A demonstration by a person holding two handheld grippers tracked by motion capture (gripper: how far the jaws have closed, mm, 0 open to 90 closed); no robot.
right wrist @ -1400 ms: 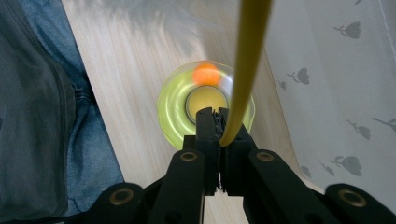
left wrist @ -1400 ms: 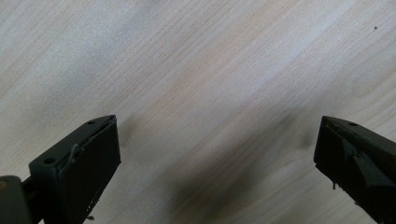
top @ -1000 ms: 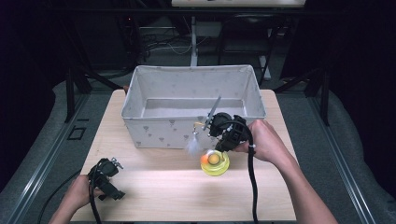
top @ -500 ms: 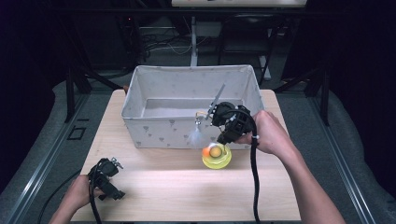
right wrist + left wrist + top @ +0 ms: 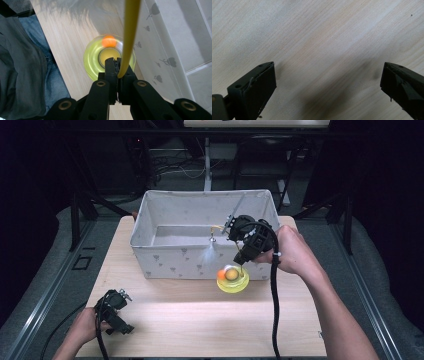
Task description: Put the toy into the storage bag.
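While the right gripper (image 5: 117, 65) pinches the yellow wand (image 5: 130, 32) tight, lift slowly so the dangling toy (image 5: 233, 279) clears the bin (image 5: 150, 255); left gripper (image 5: 327, 82) open, empty.

One pale wooden table (image 5: 200, 320). One white fabric bin with small grey prints (image 5: 170, 262). One round yellow-green toy with one orange ball (image 5: 233, 280). One thin yellow wand (image 5: 130, 37). Two black handheld grippers: left gripper (image 5: 121, 325), right gripper (image 5: 241, 261).

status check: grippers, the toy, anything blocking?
Right gripper shut on yellow wand, feather dangling. Left gripper open over table. Yellow ball toy against fabric bin. Nothing blocking.
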